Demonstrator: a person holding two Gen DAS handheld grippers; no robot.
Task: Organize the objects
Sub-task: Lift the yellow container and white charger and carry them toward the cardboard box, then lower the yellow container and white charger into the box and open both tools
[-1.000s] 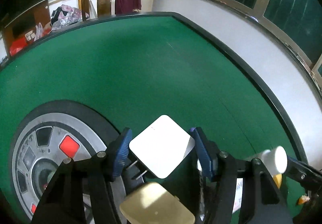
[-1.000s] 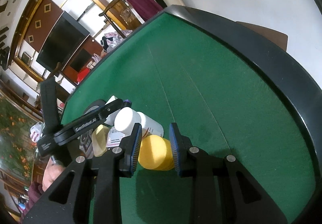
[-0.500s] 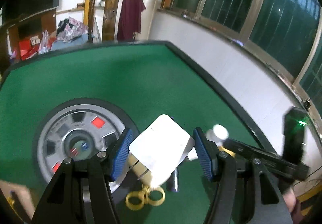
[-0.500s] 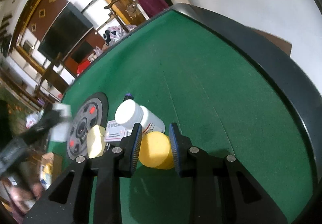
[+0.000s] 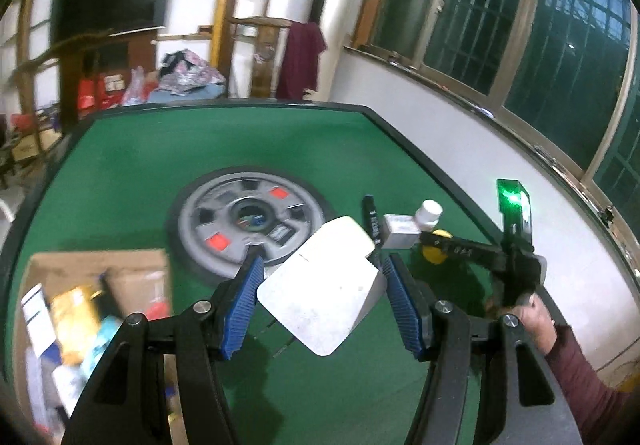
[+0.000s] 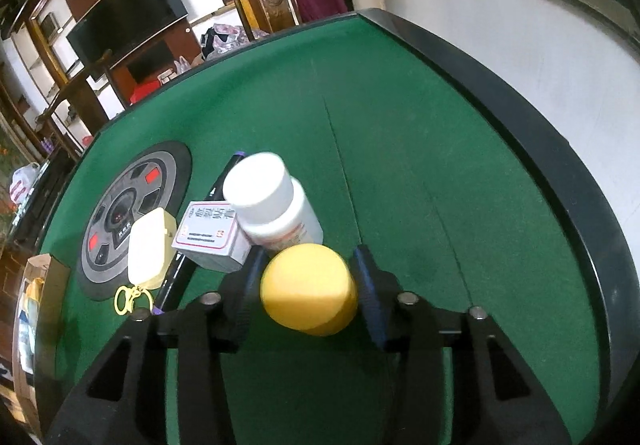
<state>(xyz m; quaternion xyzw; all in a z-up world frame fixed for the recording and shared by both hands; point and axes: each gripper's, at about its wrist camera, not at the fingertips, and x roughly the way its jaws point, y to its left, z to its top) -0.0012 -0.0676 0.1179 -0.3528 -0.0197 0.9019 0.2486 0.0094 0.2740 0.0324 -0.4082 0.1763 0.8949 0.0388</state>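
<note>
Left gripper (image 5: 322, 301) pinches a white square box (image 5: 320, 285); only the right view shows opening right gripper (image 6: 306, 285) around yellow ball (image 6: 308, 289).

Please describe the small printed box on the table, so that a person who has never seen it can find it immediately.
On the green table, look beside the round wheel-patterned mat for a small cluster of objects. The small box lies there, against the white bottle and beside the cream case. It alone is rectangular, with printed text on top.
</note>
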